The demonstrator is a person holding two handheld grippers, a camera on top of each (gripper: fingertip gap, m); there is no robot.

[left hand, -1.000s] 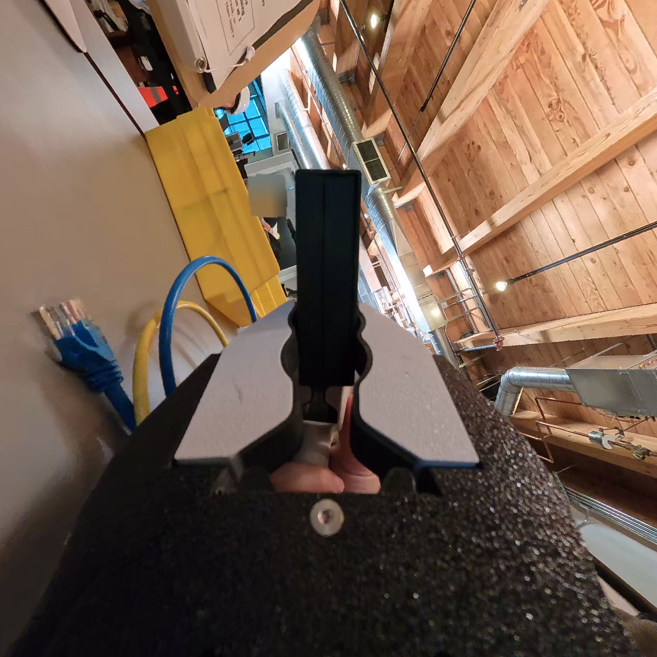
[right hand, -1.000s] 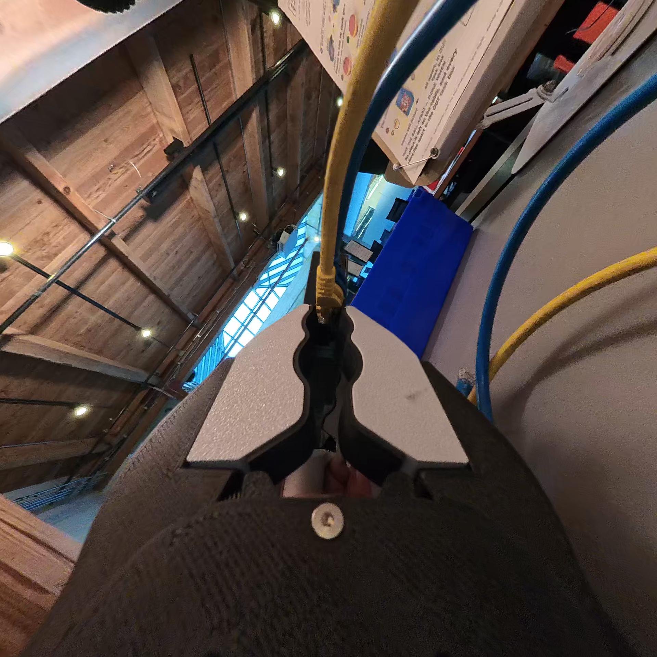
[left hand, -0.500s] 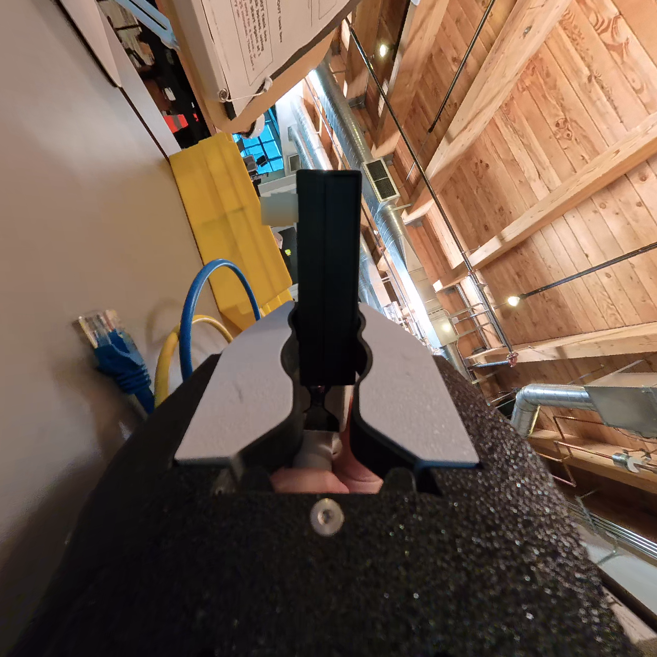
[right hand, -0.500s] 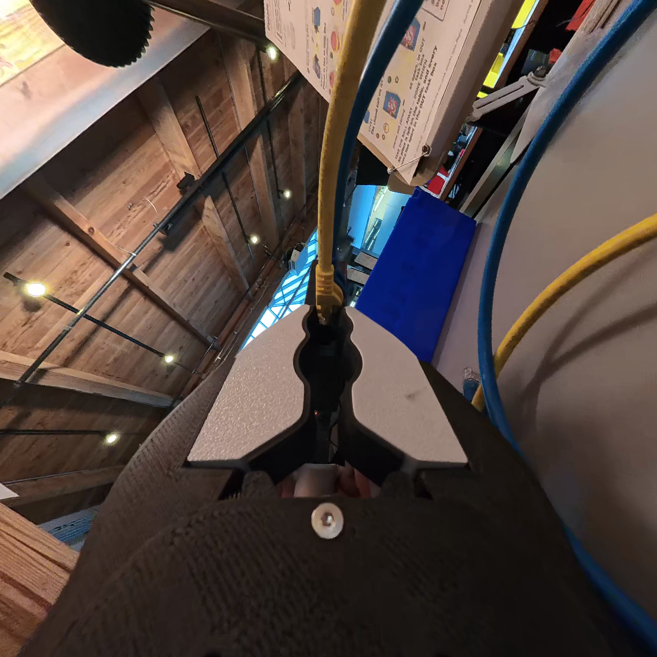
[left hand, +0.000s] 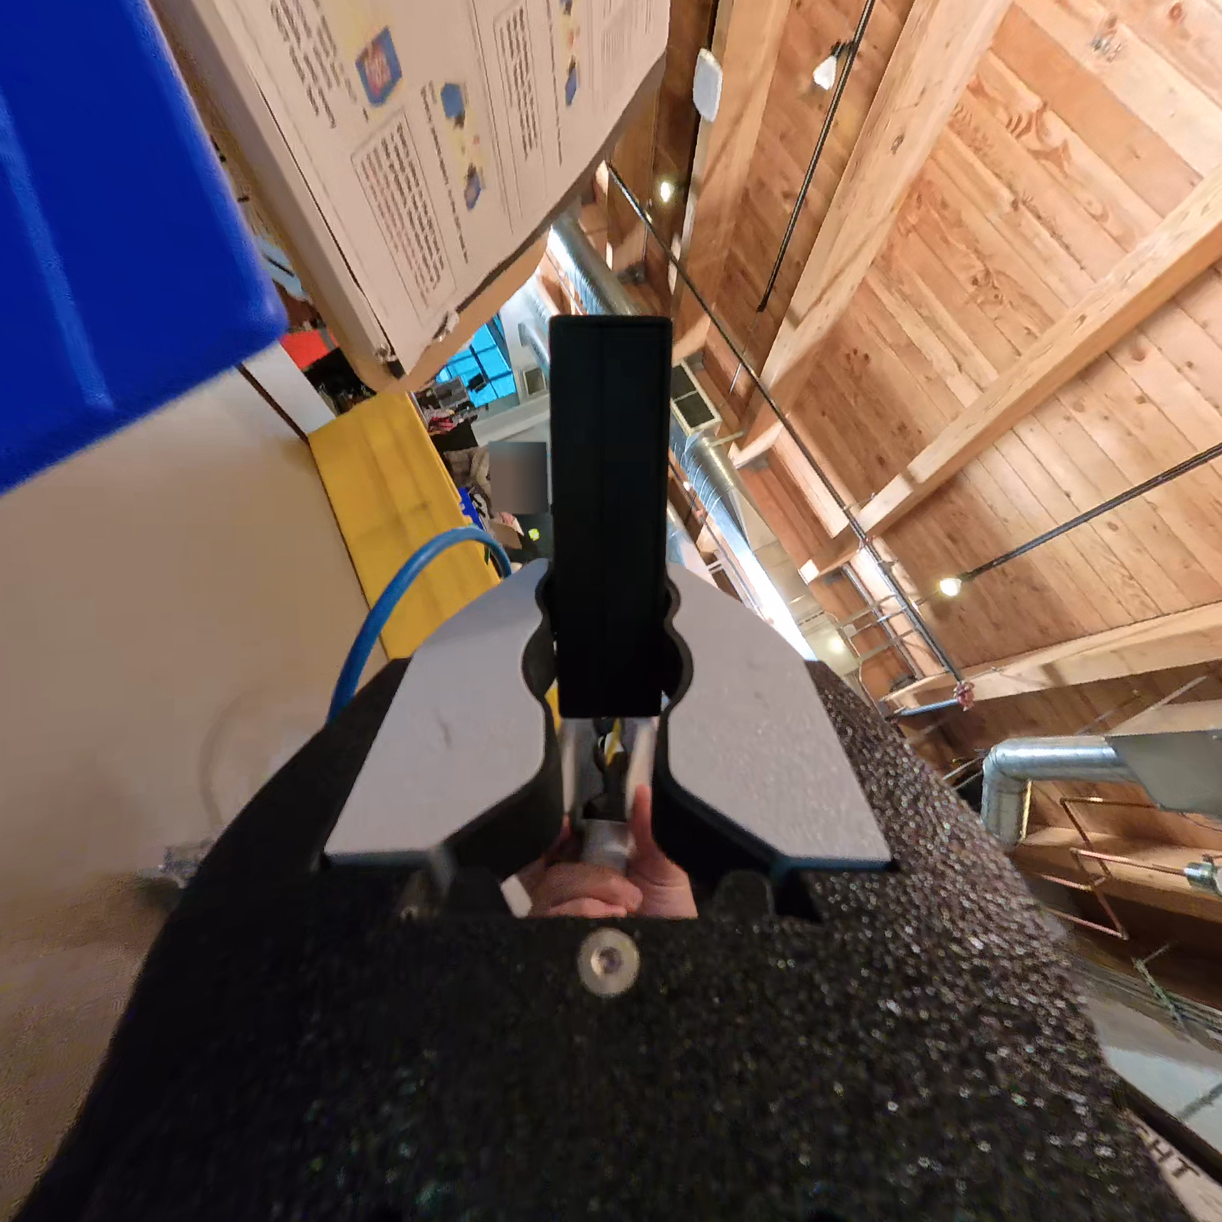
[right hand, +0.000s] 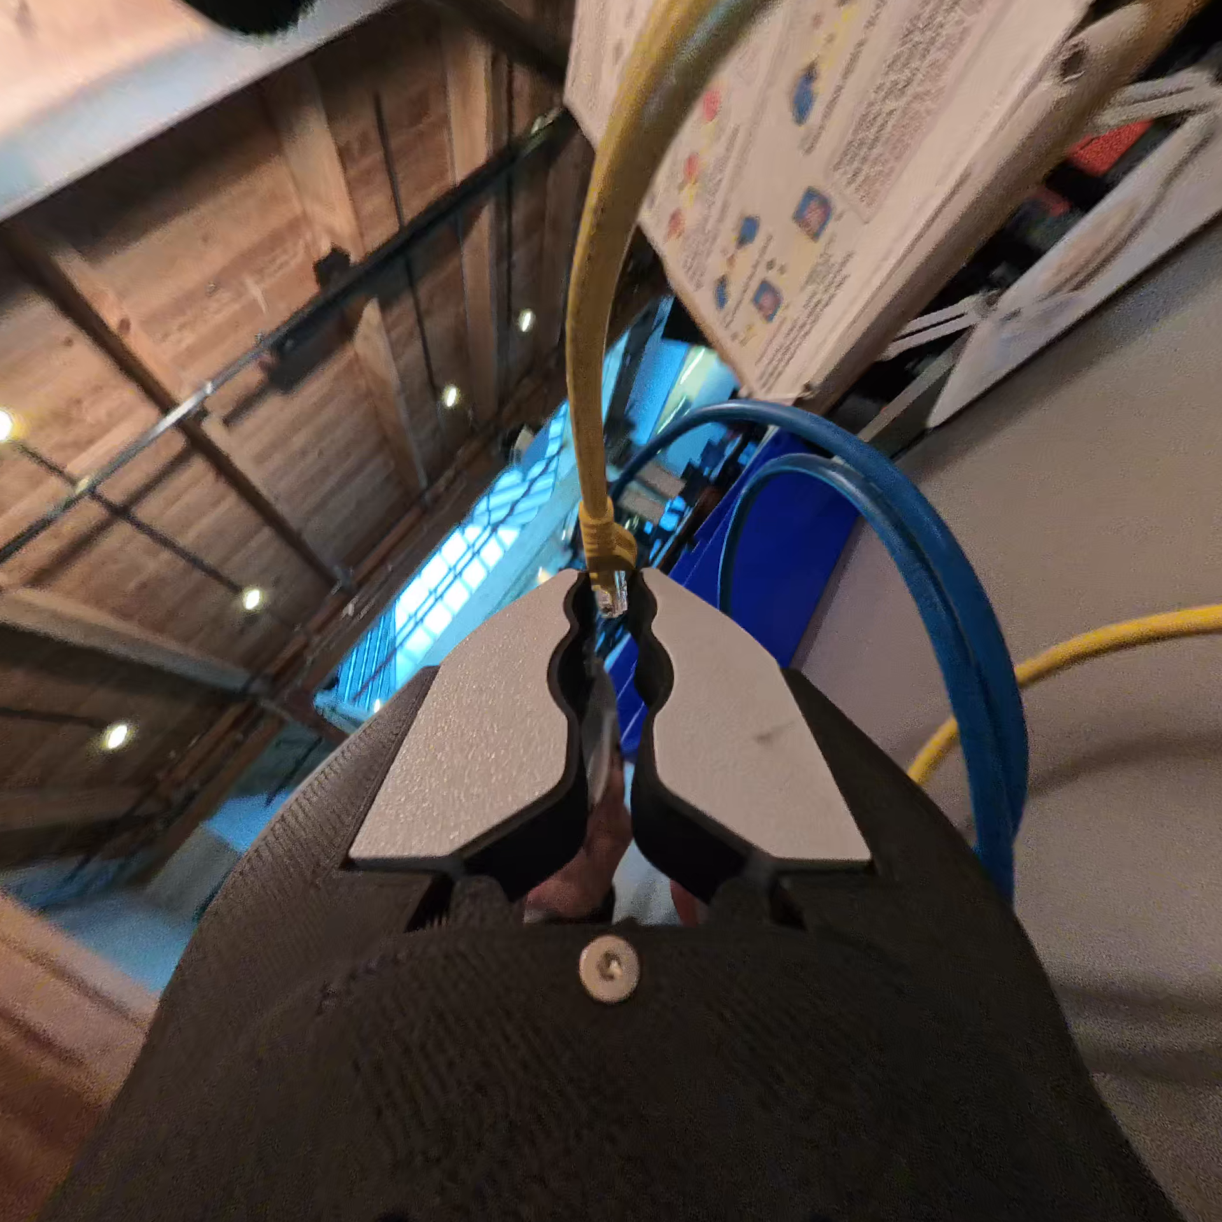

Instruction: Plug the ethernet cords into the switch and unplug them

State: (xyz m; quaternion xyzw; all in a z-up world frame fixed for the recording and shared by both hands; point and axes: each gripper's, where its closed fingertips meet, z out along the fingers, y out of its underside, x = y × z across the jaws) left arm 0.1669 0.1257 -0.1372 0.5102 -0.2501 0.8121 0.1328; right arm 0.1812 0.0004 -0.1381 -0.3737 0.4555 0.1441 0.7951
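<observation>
Left wrist view: left gripper (left hand: pixel 608 635) clamps one black switch (left hand: pixel 608 502), held upright between its fingers. One blue ethernet cord (left hand: pixel 397 608) loops on the beige table (left hand: pixel 165 595) at left; one blue bin (left hand: pixel 99 231) and one yellow bin (left hand: pixel 397 502) sit farther back, one printed board (left hand: pixel 423 152) above. Right wrist view: right gripper (right hand: pixel 611 598) pinches the clear plug of one yellow ethernet cord (right hand: pixel 585 370); the blue cord coils twice on the grey table (right hand: pixel 1091 595) at right. Overhead, timber ceiling with spotlights, metal ducts.
</observation>
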